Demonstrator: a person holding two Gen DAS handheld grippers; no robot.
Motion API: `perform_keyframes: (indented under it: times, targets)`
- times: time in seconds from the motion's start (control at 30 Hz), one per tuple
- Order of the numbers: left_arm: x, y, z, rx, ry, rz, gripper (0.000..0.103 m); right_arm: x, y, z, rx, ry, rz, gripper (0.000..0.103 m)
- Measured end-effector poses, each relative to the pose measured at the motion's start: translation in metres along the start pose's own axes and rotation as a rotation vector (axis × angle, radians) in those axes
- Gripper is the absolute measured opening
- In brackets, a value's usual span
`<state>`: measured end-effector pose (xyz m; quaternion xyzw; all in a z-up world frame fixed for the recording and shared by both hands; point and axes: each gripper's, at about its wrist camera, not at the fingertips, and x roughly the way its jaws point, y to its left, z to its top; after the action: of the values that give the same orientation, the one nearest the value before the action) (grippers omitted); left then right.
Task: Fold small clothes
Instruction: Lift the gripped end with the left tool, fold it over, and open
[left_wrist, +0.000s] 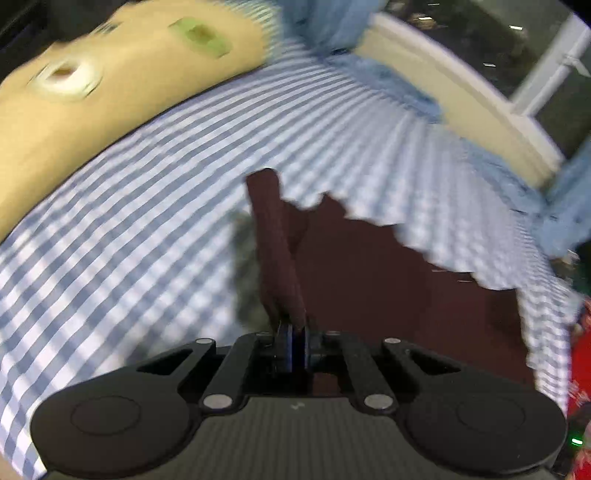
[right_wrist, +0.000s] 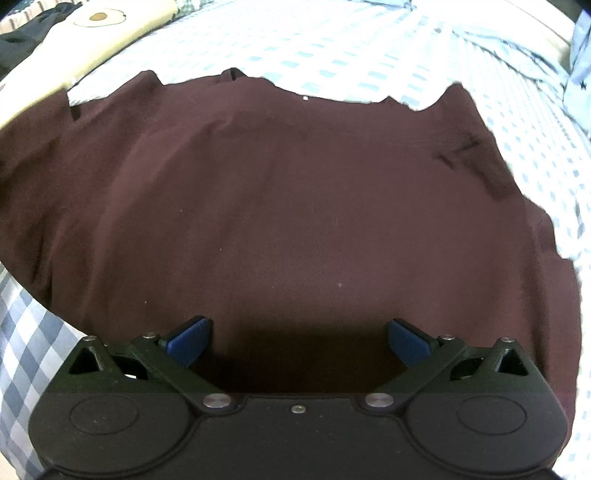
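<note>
Surface: we log a bed covered in a blue-and-white gingham checked sheet (right_wrist: 332, 48), which fills both wrist views as the ground under everything.
Far left, on the sheet: we note a cream-yellow cushion printed with avocado motifs (left_wrist: 92, 85), lying along the upper left edge; in the right wrist view the same cushion (right_wrist: 92, 33) sits just beside the top left corner of the garment, and we cannot tell whether they touch.
Task item: we record a dark maroon knit garment (right_wrist: 277, 192), spread mostly flat across the sheet and taking up the middle of the right wrist view, with its upper edge wavy.
Left gripper: we see the black two-finger left gripper (left_wrist: 291, 332) clenched on a narrow rolled strip of the same maroon fabric (left_wrist: 273, 240), which rises from between the closed blue pads and stands clear of the sheet, while the rest of the fabric lies low to the right of it. This view is blurred.
Right gripper: we see the black right gripper (right_wrist: 299, 339) released, its blue pads (right_wrist: 188, 341) well apart and poised over the near part of the garment, nothing pinched between them.
Right of the bed: we note a pale blue crumpled cloth (left_wrist: 402, 85) along the sheet's far edge and a cream-coloured ledge (left_wrist: 480, 110) behind it.
Far right edge: we note a red patterned item (left_wrist: 580, 369), too cropped to identify.
</note>
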<state>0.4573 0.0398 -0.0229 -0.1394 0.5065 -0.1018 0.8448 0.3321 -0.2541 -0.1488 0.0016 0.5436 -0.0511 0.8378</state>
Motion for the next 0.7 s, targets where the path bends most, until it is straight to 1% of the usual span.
perform_keyframes:
  times: [0.07,0.17,0.27,0.37,0.47,0.53,0.6,0.7]
  targets:
    - [-0.006,-0.029,0.000,0.071,-0.011,-0.031,0.004,-0.003,-0.004,0.000,0.004,-0.015,-0.001,0.103]
    - [-0.003,-0.067,-0.006,0.147,0.001,-0.072,0.004,-0.008,-0.019,-0.002,0.048,-0.031,0.003,0.103]
    - [0.010,-0.096,-0.016,0.190,0.029,-0.108,0.004,-0.011,-0.037,-0.003,0.102,-0.036,0.001,0.103]
    - [0.028,-0.119,-0.031,0.227,0.071,-0.147,0.004,-0.013,-0.056,-0.008,0.133,-0.032,-0.024,0.103]
    - [0.044,-0.135,-0.051,0.271,0.105,-0.180,0.004,-0.016,-0.070,-0.012,0.159,-0.023,-0.042,0.103]
    - [0.056,-0.139,-0.064,0.283,0.147,-0.193,0.004,-0.017,-0.078,-0.015,0.175,-0.016,-0.049,0.103]
    - [0.062,-0.142,-0.070,0.289,0.166,-0.192,0.005,-0.018,-0.085,-0.018,0.178,-0.004,-0.047,0.103]
    - [0.060,-0.144,-0.073,0.304,0.176,-0.205,0.010,-0.019,-0.091,-0.019,0.166,0.004,-0.045,0.103]
